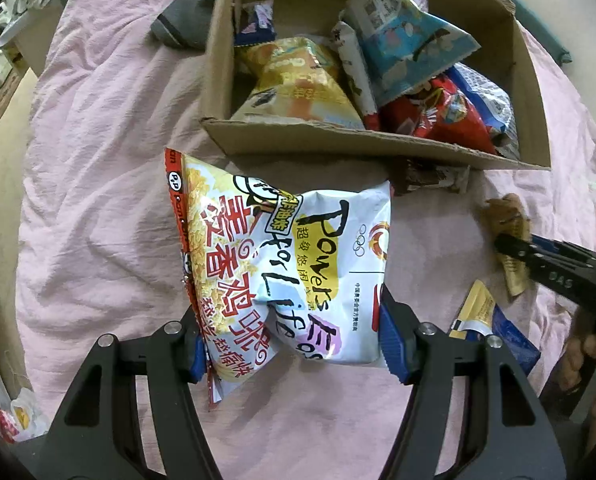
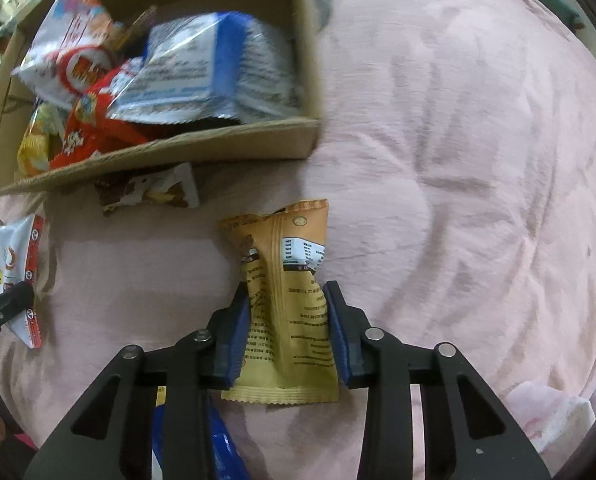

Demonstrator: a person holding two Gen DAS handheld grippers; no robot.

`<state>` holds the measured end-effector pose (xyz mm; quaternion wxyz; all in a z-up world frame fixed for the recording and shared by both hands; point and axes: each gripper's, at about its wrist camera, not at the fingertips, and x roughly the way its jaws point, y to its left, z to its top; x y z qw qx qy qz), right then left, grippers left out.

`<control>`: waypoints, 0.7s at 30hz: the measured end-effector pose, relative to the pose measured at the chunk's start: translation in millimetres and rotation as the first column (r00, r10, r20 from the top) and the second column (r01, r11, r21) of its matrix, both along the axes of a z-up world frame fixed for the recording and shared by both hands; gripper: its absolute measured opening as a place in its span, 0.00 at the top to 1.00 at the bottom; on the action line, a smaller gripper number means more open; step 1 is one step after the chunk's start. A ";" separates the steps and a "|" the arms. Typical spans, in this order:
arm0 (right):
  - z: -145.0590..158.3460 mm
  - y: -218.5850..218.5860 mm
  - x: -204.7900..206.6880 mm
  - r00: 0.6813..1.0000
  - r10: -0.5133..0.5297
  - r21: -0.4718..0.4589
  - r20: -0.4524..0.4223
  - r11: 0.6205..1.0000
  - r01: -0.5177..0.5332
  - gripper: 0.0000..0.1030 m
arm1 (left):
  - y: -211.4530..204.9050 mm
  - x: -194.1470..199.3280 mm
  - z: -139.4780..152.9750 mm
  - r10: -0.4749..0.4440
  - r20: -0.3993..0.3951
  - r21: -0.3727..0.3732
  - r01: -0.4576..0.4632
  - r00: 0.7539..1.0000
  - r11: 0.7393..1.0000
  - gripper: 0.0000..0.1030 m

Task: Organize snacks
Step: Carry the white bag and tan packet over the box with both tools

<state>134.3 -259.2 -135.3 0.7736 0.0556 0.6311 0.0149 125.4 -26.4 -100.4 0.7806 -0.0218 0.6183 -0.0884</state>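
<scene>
Cardboard box wall blocks ahead; pink sheet rightward lies open.

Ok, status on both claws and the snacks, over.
Left claw clamped on white chip bag. Right claw around orange packet, pads touching. Cardboard box ahead, part full. Nothing blocking.

Pink bedspread carries cardboard box, loose snack packets.

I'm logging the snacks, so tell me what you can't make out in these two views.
- Brown snack packet, left wrist view: the cardboard box flap covers its top.
- Blue packet, right wrist view: hidden behind the right gripper, cut by the bottom edge.
- Box contents, right wrist view: print blurred.
</scene>
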 end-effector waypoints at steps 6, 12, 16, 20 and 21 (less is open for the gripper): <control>10.9 -45.7 -10.9 0.994 -0.106 -0.023 0.015 0.994 0.106 0.67 | 1.9 -0.7 -0.1 0.024 0.030 0.022 -0.025 0.999 0.999 0.39; 41.3 -89.3 -20.0 0.962 -0.243 0.024 0.121 0.970 0.242 0.67 | 2.4 -3.9 -0.2 0.055 0.057 0.027 -0.056 0.997 0.998 0.39; 76.3 -96.5 -25.9 0.927 -0.281 0.070 0.249 0.960 0.272 0.67 | 7.2 -17.3 17.7 0.074 0.101 -0.006 -0.074 0.992 0.997 0.39; 110.1 -103.1 -30.5 0.886 -0.292 0.138 0.361 0.956 0.258 0.67 | 12.8 -29.9 49.9 0.068 0.198 -0.009 -0.067 0.978 0.998 0.39; 116.1 -100.2 -28.2 0.879 -0.291 0.158 0.377 0.956 0.248 0.67 | 15.7 -31.0 59.7 0.076 0.237 -0.001 -0.077 0.969 0.997 0.39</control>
